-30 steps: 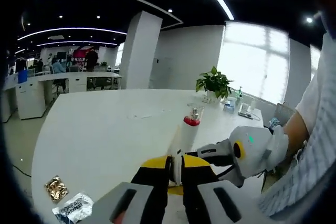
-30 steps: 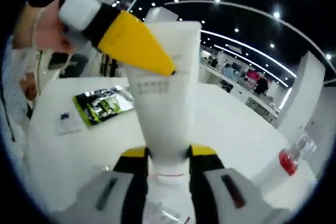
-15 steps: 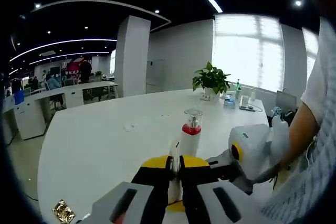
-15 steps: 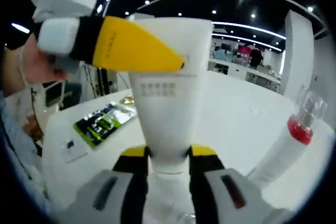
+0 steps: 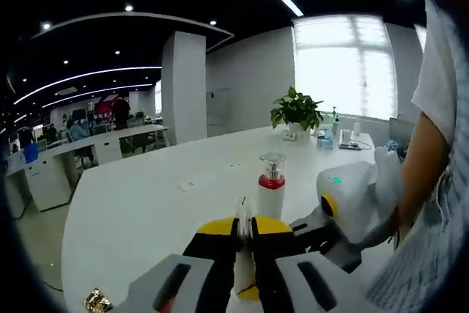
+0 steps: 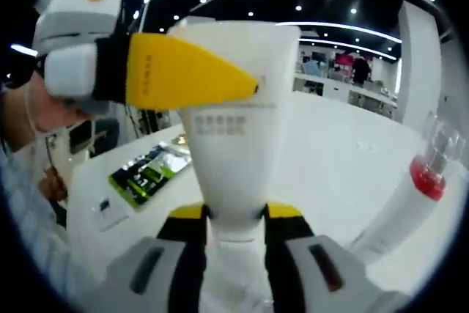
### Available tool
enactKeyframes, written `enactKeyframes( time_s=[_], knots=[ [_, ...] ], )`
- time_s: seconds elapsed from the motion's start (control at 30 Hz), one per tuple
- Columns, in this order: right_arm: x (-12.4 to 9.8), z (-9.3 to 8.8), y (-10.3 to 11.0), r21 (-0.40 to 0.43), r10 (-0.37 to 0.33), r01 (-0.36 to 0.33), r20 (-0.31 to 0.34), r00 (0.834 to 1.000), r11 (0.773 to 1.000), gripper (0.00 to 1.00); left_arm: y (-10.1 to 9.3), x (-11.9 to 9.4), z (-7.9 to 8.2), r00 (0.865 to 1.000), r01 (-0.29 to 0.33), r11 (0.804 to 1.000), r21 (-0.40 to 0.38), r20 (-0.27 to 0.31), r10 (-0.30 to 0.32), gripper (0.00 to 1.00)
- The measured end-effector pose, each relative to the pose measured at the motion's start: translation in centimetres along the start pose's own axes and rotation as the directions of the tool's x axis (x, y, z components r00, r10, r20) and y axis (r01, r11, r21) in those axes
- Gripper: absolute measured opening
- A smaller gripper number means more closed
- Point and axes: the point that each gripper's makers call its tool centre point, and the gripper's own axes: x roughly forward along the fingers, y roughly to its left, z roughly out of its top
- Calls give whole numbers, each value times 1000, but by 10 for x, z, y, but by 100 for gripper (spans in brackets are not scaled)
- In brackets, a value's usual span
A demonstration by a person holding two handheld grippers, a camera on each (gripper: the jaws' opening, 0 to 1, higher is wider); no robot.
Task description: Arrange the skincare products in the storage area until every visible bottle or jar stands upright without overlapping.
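My right gripper (image 6: 234, 221) is clamped on the narrow lower end of a white tube (image 6: 233, 133), which fans out toward 12 o'clock. My left gripper (image 5: 245, 243) pinches that tube's thin flat edge (image 5: 244, 214), and its yellow jaw crosses the tube from 9 o'clock in the right gripper view. The red-collared pump bottle (image 5: 270, 185) stands upright just beyond, at 1 o'clock. The white table (image 5: 146, 203) runs open toward 11 o'clock. A green packet (image 6: 150, 174) lies near its edge at 8 o'clock.
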Motion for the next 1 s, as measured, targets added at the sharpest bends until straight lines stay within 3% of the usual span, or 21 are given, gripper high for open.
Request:
enactKeyframes(
  time_s=[0.43,0.6,0.73,0.9,1.0],
  knots=[
    [8,2,4,-18,6,-6,3,1000,1000,28,9,-3,-2,1000,-10,1000,-27,3,10,7],
    [8,2,4,-23,0,0,9,1000,1000,28,9,-4,-2,1000,-1,996,-85,11,1,8],
    [11,3,5,-44,6,-6,14,1000,999,28,12,-4,-2,999,-31,997,-66,15,32,9],
    [14,5,6,-45,5,-4,16,1000,999,28,15,-7,-9,999,-50,998,-36,8,51,25],
    [14,5,6,-45,2,-1,19,1000,999,28,17,-14,-8,998,-50,994,-96,33,53,27]
  ],
)
